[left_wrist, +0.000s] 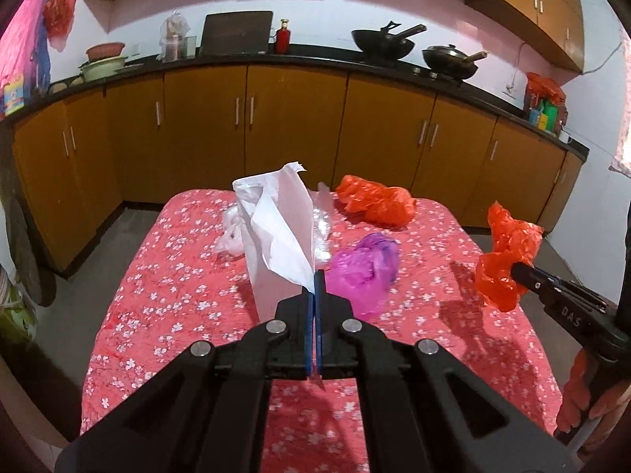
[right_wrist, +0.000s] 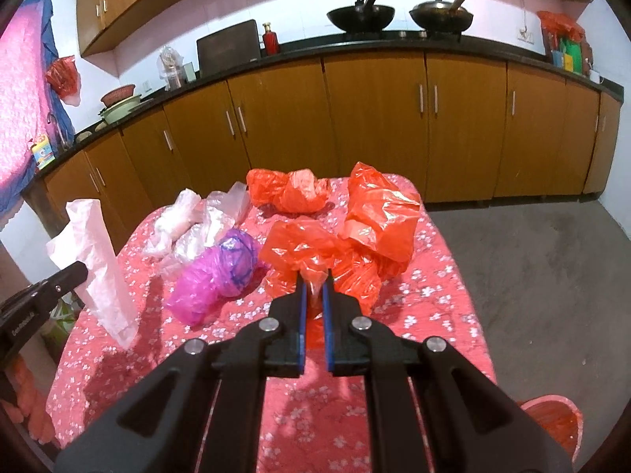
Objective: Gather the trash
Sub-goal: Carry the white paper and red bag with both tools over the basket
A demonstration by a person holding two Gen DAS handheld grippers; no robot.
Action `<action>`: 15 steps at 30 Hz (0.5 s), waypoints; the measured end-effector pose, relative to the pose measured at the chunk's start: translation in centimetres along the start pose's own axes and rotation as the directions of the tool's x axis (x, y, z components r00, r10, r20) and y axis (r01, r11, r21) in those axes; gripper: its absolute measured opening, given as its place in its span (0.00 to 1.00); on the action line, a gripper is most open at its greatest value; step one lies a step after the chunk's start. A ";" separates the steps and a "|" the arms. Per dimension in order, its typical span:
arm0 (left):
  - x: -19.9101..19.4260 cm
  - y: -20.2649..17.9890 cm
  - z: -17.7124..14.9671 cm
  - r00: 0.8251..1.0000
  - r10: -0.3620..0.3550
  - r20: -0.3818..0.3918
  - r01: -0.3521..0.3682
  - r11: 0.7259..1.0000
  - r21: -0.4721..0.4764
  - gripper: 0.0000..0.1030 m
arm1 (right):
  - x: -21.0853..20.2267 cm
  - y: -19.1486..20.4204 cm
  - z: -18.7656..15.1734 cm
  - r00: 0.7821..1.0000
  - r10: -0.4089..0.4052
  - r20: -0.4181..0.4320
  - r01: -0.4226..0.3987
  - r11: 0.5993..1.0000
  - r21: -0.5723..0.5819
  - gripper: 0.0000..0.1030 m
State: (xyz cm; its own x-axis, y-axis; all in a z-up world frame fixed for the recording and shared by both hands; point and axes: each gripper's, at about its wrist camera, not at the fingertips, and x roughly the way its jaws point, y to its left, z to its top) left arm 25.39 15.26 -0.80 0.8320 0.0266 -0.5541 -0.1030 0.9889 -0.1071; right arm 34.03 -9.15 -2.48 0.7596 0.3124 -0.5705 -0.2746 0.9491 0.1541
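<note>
Left gripper [left_wrist: 315,276] jaws pinch a limp white paper [left_wrist: 282,228], right gripper [right_wrist: 314,276] jaws a crinkly, featherlight red bag [right_wrist: 315,252]; gathered folds hold best.

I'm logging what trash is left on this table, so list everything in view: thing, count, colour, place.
white paper bag: one, white, lifted off the table, pinched in the left tongs
orange plastic bag: one, orange, crumpled, held in the right tongs
orange plastic bag on table: one, orange, far end
purple plastic bag: one, pink-purple, table middle
clear plastic bags: a heap, clear-white, far left of table
tablecloth: one, red floral
woks: two, black, on the counter
left tongs: shut on the paper bag
right tongs: shut on the orange bag
</note>
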 end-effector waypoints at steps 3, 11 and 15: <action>-0.3 -1.3 0.0 1.000 -0.011 0.005 0.011 1.000 0.019 0.00 | -1.3 -0.6 0.1 1.000 -0.009 0.022 0.010 1.000 -0.006 0.08; -1.0 -5.7 -0.3 0.998 -0.058 0.011 0.057 0.995 0.085 0.00 | -5.1 -3.3 0.3 0.996 -0.041 0.073 0.042 0.999 -0.002 0.08; -1.2 -8.5 -0.5 0.996 -0.089 0.010 0.087 0.989 0.120 0.00 | -6.5 -5.3 0.0 0.994 -0.064 0.087 0.063 0.998 0.014 0.08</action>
State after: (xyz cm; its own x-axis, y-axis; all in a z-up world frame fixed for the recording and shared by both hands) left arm 25.00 6.79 0.38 0.8435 -0.0597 -0.5338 0.0360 0.9979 -0.0547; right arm 30.50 -16.25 0.42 0.8242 0.2534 -0.5064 -0.2182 0.9673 0.1290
